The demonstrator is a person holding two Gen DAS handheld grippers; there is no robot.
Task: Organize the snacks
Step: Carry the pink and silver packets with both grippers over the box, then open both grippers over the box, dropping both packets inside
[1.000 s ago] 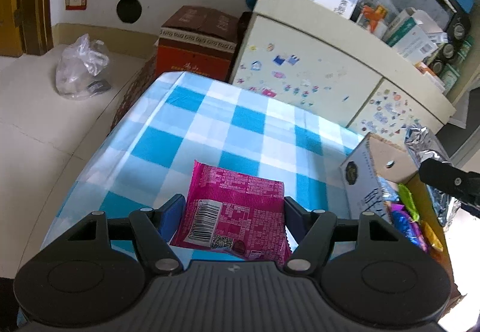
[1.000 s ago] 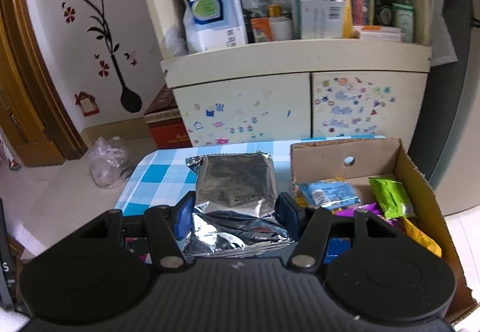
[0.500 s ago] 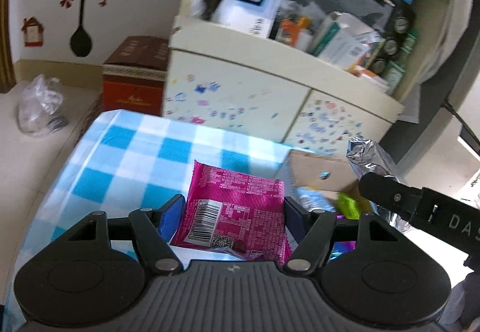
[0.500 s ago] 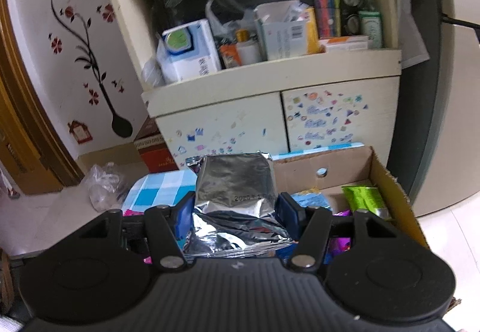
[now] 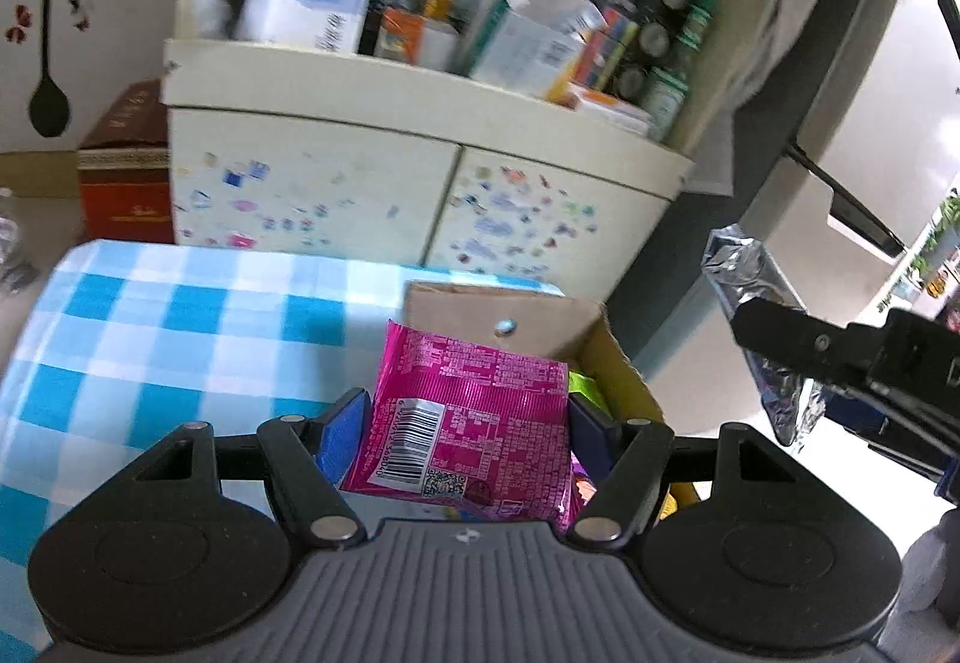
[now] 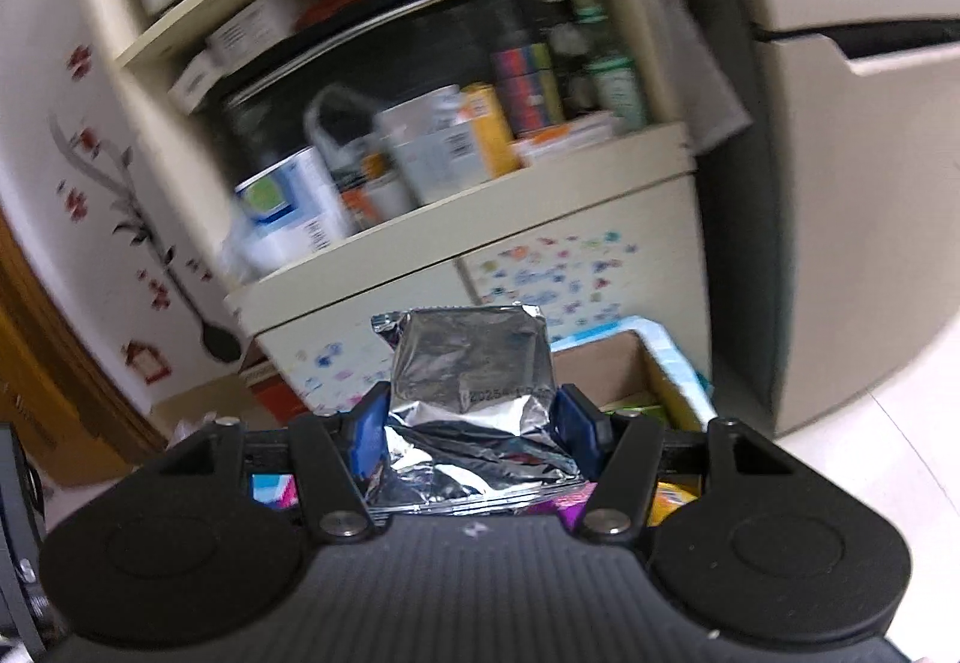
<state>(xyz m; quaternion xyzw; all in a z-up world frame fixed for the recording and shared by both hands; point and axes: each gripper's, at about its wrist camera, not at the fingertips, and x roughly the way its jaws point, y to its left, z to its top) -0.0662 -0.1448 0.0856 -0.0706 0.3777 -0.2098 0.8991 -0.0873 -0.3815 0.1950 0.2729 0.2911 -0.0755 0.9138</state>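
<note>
My left gripper (image 5: pixel 465 423) is shut on a pink snack packet (image 5: pixel 474 417), barcode side up, held above the near end of an open cardboard box (image 5: pixel 612 345) on the blue-checked tablecloth (image 5: pixel 150 327). In the right wrist view my right gripper (image 6: pixel 474 423) is shut on a crumpled silver foil packet (image 6: pixel 471 363), raised over the same cardboard box (image 6: pixel 606 369), where bright snack wrappers (image 6: pixel 672 501) show below. The right gripper with its silver foil packet (image 5: pixel 762 315) also appears at the right edge of the left wrist view.
A cream cabinet (image 5: pixel 384 183) with sticker-covered doors stands just behind the table, its shelf crowded with cartons and bottles. A red-brown box (image 5: pixel 120 171) sits on the floor at the left. A pale fridge (image 6: pixel 852 183) rises at the right.
Both grippers have swung to the right and risen a little, carrying their packets from over the tablecloth to over the cardboard box. Both have rolled, so the cabinet now looks tilted.
</note>
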